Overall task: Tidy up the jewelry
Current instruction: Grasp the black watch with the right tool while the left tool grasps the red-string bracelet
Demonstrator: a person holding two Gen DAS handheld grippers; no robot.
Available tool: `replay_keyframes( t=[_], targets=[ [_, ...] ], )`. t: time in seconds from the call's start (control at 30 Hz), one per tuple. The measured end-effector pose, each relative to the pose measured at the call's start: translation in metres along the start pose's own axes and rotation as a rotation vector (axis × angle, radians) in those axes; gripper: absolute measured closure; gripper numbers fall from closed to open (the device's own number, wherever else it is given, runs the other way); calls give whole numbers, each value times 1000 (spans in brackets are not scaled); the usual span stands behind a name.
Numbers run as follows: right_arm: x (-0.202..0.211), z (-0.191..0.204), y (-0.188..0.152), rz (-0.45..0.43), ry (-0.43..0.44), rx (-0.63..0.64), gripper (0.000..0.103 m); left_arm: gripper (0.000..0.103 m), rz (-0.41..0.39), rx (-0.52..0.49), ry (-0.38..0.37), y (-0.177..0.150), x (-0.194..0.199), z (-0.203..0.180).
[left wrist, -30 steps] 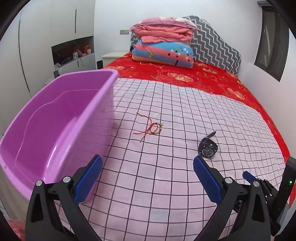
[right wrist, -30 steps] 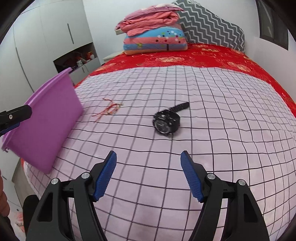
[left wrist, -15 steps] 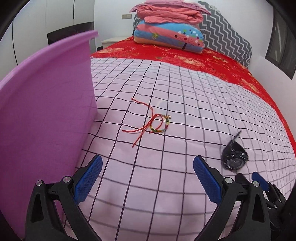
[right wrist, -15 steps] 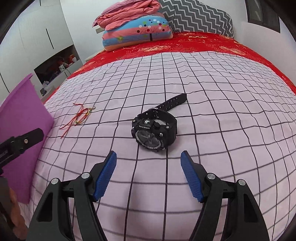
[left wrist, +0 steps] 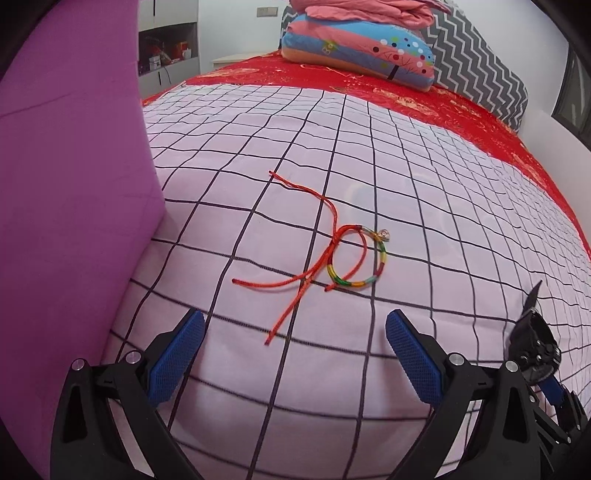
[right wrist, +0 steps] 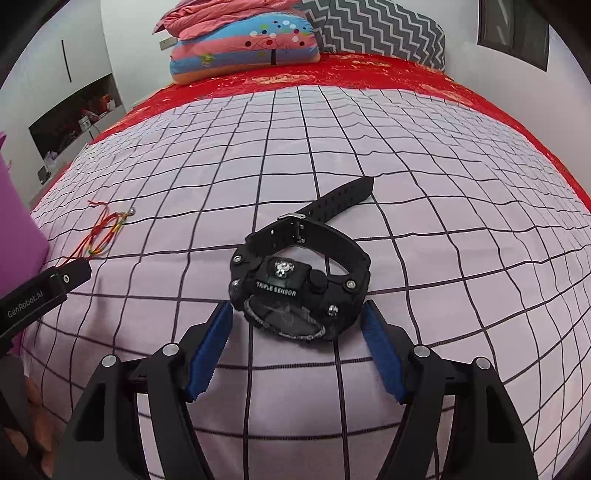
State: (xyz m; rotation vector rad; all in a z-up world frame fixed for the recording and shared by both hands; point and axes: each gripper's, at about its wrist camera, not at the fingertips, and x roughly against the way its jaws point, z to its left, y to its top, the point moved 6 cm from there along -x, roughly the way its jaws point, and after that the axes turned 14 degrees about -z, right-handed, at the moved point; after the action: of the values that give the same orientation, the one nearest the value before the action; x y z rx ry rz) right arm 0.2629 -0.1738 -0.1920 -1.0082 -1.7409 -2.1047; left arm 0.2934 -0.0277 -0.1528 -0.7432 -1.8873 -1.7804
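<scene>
Under me spreads the bed (left wrist: pixel 424 192), its pale lilac cover soft and lightly rumpled, ruled all over with a thin dark grid, and beyond it a glossy red spread with gold patterning. At the head a stack of pillows (right wrist: pixel 243 51) leans on a grey zigzag cushion (right wrist: pixel 388 29): plump, striped pink and blue with coloured dots. On my left rises the purple bin (left wrist: pixel 74 192), smooth matte plastic, its straight wall resting against the cover.

My right gripper (right wrist: pixel 297 334) has its blue ribbed pads spread wide, one on each side of the black watch (right wrist: pixel 299 284); they look clear of the case, though the gap is slim and I can't quite swear they aren't brushing it. The watch is chunky, rubbery, studded with small metal screws, its round face turned toward me and its perforated strap trailing away across the grid.

My left gripper (left wrist: pixel 291 350) is released too, pads wide apart with nothing between them but cloth. Just ahead of it lies the bracelet (left wrist: pixel 354 262): a small braided loop in rainbow thread with a tiny silver bead, thin red cords straggling out from its knot.
</scene>
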Motion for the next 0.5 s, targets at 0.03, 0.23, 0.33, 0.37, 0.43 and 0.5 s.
replay_keyframes(
  t=[0.03,0.23,0.33,0.37,0.43,0.5],
  targets=[
    [-1,0,1,0,-3,-1,33,6,1,2,2,1,-3,1],
    [-11,2,7,-2,-4,6,29,6,-14,-27,22,14,-24,-5],
    [-12,3,7,0,-2,7,27,6,-13,-46,27,20,-33,-11],
    [-13,3,8,1,-2,7,27,6,-12,-54,27,21,-35,-13],
    [-15,3,7,5,-4,11,26,6,-8,-76,27,22,-40,-19],
    [-18,4,8,8,-6,15,25,6,-6,-99,29,21,-44,-25]
  ],
)
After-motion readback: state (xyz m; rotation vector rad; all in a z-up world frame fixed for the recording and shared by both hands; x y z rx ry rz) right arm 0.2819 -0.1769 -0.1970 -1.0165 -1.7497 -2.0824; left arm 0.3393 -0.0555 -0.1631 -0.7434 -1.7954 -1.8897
